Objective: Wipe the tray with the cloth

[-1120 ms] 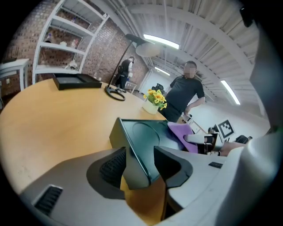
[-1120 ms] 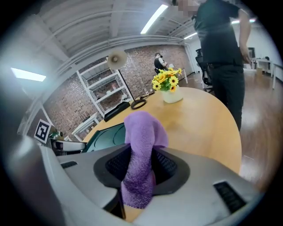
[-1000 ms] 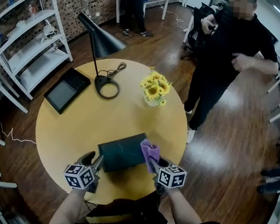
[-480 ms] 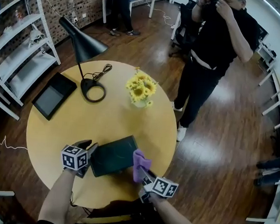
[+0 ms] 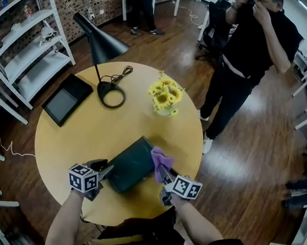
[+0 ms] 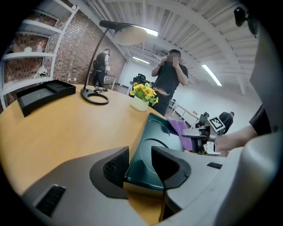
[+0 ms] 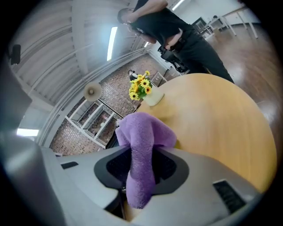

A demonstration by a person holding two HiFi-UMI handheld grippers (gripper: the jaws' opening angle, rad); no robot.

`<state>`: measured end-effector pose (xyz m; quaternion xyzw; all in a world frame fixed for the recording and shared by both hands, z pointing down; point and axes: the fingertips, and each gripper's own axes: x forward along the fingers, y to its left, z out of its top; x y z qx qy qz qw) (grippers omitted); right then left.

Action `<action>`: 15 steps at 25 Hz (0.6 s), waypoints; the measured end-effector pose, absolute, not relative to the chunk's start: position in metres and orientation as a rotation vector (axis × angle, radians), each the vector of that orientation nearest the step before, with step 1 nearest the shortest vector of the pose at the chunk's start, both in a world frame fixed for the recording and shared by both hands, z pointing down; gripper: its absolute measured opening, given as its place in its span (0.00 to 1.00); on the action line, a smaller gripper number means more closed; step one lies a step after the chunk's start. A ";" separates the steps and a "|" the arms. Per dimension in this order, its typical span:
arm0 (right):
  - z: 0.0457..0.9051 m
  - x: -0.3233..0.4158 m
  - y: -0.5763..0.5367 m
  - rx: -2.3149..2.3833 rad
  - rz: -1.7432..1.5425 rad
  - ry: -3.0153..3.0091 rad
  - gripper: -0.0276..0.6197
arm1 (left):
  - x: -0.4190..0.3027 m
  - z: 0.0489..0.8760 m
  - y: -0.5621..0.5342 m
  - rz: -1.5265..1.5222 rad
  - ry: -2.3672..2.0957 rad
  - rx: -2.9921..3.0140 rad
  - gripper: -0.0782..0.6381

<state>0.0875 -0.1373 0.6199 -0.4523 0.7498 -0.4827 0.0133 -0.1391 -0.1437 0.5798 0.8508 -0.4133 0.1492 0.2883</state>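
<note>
A dark green tray (image 5: 131, 164) lies askew near the front of the round yellow table (image 5: 83, 135). My left gripper (image 5: 105, 172) has the tray's near-left corner between its jaws, which are closing and touch its rim. In the left gripper view the tray (image 6: 154, 132) runs away from the left gripper (image 6: 140, 165). My right gripper (image 5: 163, 173) is shut on a purple cloth (image 5: 161, 159), which rests at the tray's right edge. The cloth (image 7: 143, 141) hangs folded over the right gripper (image 7: 140, 170).
A black desk lamp (image 5: 104, 45) with its cord, a vase of yellow flowers (image 5: 165, 96) and a black flat tray (image 5: 66, 99) stand further back on the table. A person in black (image 5: 251, 53) stands beyond the table's right side. White shelves (image 5: 27, 46) line the left.
The tray has turned from lying square to lying diagonally. My left gripper has closed onto its corner. The cloth has stayed in the right gripper at the tray's right edge.
</note>
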 end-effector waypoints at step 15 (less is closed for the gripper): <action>0.643 0.041 -0.218 -1.214 -1.806 2.241 0.21 | -0.130 0.573 -0.066 0.250 -1.188 2.174 0.33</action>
